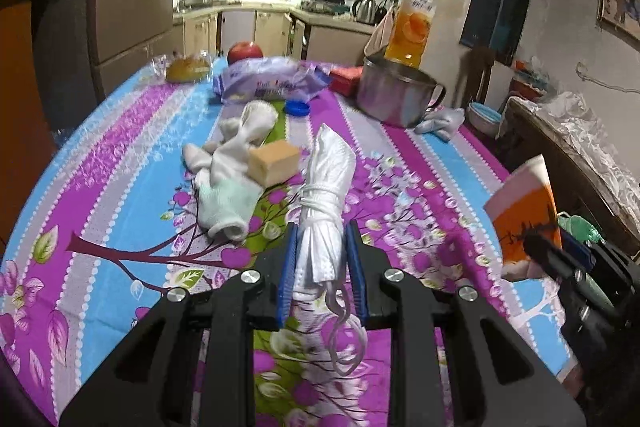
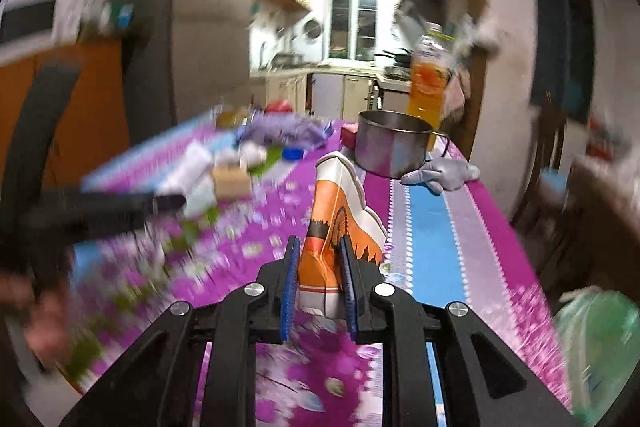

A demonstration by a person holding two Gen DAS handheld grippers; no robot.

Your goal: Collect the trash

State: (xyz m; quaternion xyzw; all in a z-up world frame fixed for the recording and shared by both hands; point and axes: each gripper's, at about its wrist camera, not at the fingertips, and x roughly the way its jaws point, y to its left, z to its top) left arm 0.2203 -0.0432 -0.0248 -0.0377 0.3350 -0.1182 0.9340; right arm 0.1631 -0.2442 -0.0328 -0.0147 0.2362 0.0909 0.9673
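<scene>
Holding both catches firmly is what matters now: our left hand-held gripper is clamped on a rolled white face mask bound with its own ear loops, and our right hand-held gripper is closed on a squashed orange-and-white paper cup, its blue pads pressing the crumpled wall from either side. Taking the steel pot as our landmark, both pieces of trash hang above the flowered table on the near side of the pot, the cup nearer the pot's side of the cloth and the mask further left of it. Left of the pot lie white socks, a tan block, a blue lid and a purple wrapper; an orange drink bottle stands behind it. A green bag shows at the lower right of the right wrist view, well on the near side of the pot, and we judge it the likely bin. We should carry both loads level and keep the loose loops from snagging.
</scene>
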